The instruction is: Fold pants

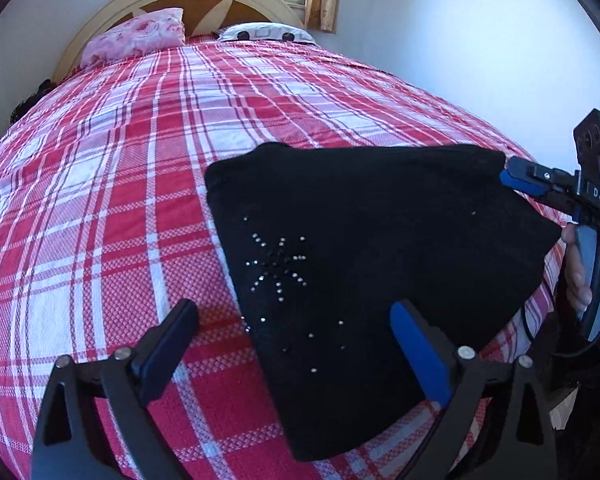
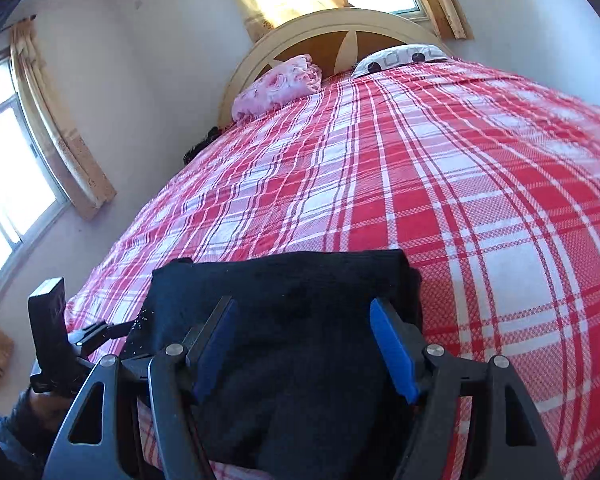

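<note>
The bed (image 1: 100, 208), covered in red-and-white plaid, carries the pants (image 1: 360, 264) near its foot edge, just ahead of both tools. The pants lie as a compact black bundle, apparently folded at least once; judge the task as late, with a final fold or a smoothing pass outstanding. Your left gripper (image 1: 296, 344) has its jaws spread wide and holds nothing, one finger over the fabric and one over the bedspread. Your right gripper (image 2: 304, 344) is likewise open and empty above the bundle. Next, lower each gripper onto an edge, close, then lift evenly.
</note>
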`<act>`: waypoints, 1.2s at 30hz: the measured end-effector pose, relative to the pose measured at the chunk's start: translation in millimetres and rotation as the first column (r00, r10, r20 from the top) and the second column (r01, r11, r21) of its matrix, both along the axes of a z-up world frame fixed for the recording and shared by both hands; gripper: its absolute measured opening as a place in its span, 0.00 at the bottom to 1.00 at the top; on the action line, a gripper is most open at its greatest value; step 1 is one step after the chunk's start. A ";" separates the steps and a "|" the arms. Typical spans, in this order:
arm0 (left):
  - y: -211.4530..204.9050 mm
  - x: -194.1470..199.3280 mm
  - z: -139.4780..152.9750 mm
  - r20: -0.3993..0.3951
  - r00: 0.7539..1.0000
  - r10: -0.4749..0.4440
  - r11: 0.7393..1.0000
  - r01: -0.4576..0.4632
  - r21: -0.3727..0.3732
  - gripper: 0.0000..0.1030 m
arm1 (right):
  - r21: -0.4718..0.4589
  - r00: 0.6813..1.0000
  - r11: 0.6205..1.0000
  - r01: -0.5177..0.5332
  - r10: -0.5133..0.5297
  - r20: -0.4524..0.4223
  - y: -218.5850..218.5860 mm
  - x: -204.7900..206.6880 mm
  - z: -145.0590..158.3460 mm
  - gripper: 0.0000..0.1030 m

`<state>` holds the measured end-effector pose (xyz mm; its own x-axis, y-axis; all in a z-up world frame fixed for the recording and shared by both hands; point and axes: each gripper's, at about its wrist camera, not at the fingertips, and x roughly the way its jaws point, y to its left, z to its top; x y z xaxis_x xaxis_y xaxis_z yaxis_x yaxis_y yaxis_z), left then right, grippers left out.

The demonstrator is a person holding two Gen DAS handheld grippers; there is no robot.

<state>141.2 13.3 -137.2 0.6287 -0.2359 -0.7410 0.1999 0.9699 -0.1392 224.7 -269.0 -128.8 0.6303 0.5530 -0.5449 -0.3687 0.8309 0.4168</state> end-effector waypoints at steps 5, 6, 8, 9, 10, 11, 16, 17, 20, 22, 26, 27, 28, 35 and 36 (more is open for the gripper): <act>3.3 -3.2 3.8 0.000 1.000 0.021 1.000 -0.021 -0.008 0.97 | 0.002 1.000 1.000 -0.008 0.008 0.022 -3.6 -5.3 0.7 0.68; 4.7 -5.0 5.6 0.006 1.000 0.025 1.000 -0.025 -0.016 0.97 | 0.000 1.000 1.000 -0.006 0.006 0.023 -4.3 -7.5 1.3 0.68; 6.4 -8.6 6.1 0.005 0.999 0.033 0.999 -0.033 -0.013 0.97 | -0.011 0.999 1.000 0.006 -0.005 0.050 -4.7 -19.4 7.9 0.68; 7.5 -10.5 5.4 0.005 0.999 0.034 0.999 -0.033 -0.020 0.97 | -0.022 0.997 1.000 0.001 0.001 0.076 -5.0 -29.0 12.3 0.68; 8.2 -12.4 3.2 0.003 0.999 0.032 0.999 -0.032 -0.032 0.97 | -0.027 0.996 1.000 -0.006 0.008 0.091 -5.6 -37.3 14.2 0.68; 7.7 -12.7 0.5 -0.003 1.000 0.031 0.999 -0.031 -0.030 0.97 | -0.019 0.995 1.000 -0.017 0.019 0.099 -6.9 -46.8 14.7 0.68; 2.6 -12.8 -0.6 0.011 0.999 0.033 0.999 -0.033 -0.007 1.00 | -0.085 0.997 0.994 -0.068 0.071 0.037 -2.1 -71.5 -16.7 0.68; 2.1 -12.2 -0.2 0.011 0.999 0.033 0.999 -0.033 -0.005 1.00 | -0.088 0.996 0.994 -0.064 0.069 0.058 -2.8 -72.1 -19.3 0.68; 3.2 -11.3 0.5 0.006 0.999 0.033 0.999 -0.033 -0.008 1.00 | -0.058 0.998 0.997 -0.059 0.061 0.028 -5.3 -64.1 -18.6 0.68; 2.7 -9.6 0.7 0.000 1.000 0.029 1.000 -0.029 0.002 1.00 | -0.081 0.997 0.994 -0.073 0.076 0.030 -3.4 -61.6 -19.9 0.68; 3.0 -9.1 8.4 0.013 0.999 0.030 0.999 -0.030 0.026 1.00 | -0.111 0.993 0.989 -0.093 0.101 0.062 -1.9 -67.7 -14.2 0.68; 3.6 -8.5 10.7 0.021 0.999 0.033 0.999 -0.033 0.027 1.00 | -0.054 0.994 0.995 -0.086 0.090 0.068 -9.7 -69.2 -8.0 0.68; 4.2 -6.9 12.9 0.027 0.999 0.034 0.999 -0.034 0.029 1.00 | 0.000 0.995 0.998 -0.065 0.065 0.078 -19.2 -71.0 -2.8 0.68; 3.7 18.2 8.8 0.003 1.000 0.020 0.999 -0.020 0.039 1.00 | 0.038 0.993 0.993 0.116 -0.115 -0.015 -59.6 -41.4 -5.0 0.68; 5.0 19.9 7.9 -0.004 1.000 0.020 1.000 -0.020 0.024 1.00 | 0.055 0.992 0.991 0.120 -0.118 -0.033 -61.9 -37.9 -7.6 0.68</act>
<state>161.1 18.3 -129.3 0.6296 -0.2055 -0.7492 0.1798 0.9767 -0.1168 186.8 -330.9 -136.4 0.6773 0.5060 -0.5341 -0.2555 0.8425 0.4743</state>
